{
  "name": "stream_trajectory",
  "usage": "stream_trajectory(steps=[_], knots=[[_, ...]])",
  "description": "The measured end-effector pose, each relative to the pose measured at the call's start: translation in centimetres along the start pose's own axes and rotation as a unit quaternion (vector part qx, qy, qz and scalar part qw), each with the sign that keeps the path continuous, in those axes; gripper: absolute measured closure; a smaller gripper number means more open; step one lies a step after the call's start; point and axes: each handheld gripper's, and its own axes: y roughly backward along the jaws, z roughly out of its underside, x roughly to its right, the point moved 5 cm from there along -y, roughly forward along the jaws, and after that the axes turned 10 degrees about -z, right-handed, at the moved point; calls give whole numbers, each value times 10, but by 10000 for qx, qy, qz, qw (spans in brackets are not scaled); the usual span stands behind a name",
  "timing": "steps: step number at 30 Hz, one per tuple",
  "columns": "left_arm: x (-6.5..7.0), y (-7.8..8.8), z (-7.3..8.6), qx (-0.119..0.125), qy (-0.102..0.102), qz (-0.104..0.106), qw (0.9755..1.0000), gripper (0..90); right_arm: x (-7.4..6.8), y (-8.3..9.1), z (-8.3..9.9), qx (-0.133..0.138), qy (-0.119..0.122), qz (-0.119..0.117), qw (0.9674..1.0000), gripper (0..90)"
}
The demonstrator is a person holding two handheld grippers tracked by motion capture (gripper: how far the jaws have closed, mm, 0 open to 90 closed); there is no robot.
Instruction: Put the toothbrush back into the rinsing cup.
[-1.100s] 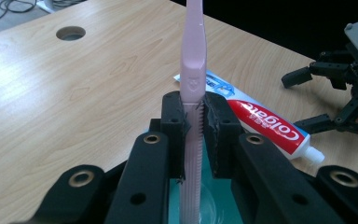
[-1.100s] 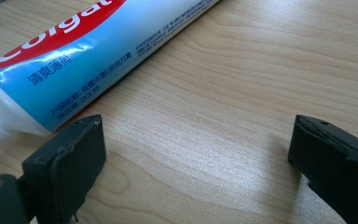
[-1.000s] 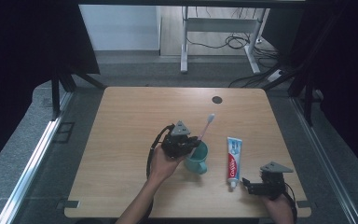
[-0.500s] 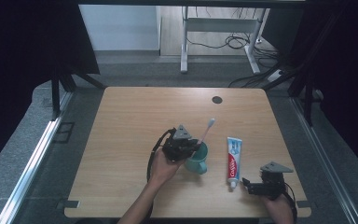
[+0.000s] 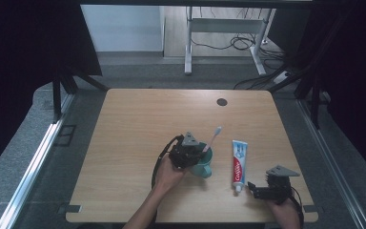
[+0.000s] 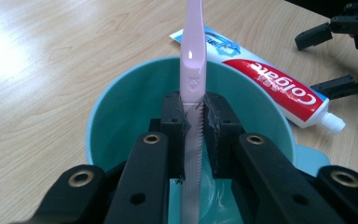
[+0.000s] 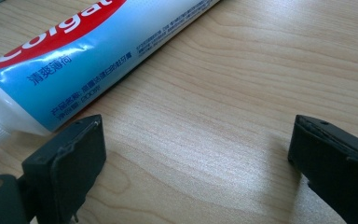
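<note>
Jaws of the left gripper (image 6: 193, 126) clamp a toothbrush (image 6: 192, 70) upright over a cup (image 6: 121, 102); right gripper (image 7: 196, 154) gapes.

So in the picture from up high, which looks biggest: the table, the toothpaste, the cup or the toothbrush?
1. Wooden table, by far the largest.
2. Toothpaste tube.
3. Teal cup, partly hidden by the left gripper, so its place beside the tube is unsure.
4. Pink toothbrush, with its top end showing above the cup.

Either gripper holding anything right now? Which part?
The left gripper is shut on the pink toothbrush, clamped on its handle over the teal cup. The right gripper is open, empty, beside the toothpaste tube.
</note>
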Motion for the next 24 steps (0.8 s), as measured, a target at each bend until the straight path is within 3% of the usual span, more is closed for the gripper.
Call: stream_trajectory(steps=[19, 24], knots=[[0, -6, 3, -335, 69, -10, 9994, 780, 0, 0, 0, -2, 5, 0, 10000, 39], [0, -7, 3, -450, -38, -71, 9990, 776, 0, 0, 0, -2, 10, 1, 10000, 39]])
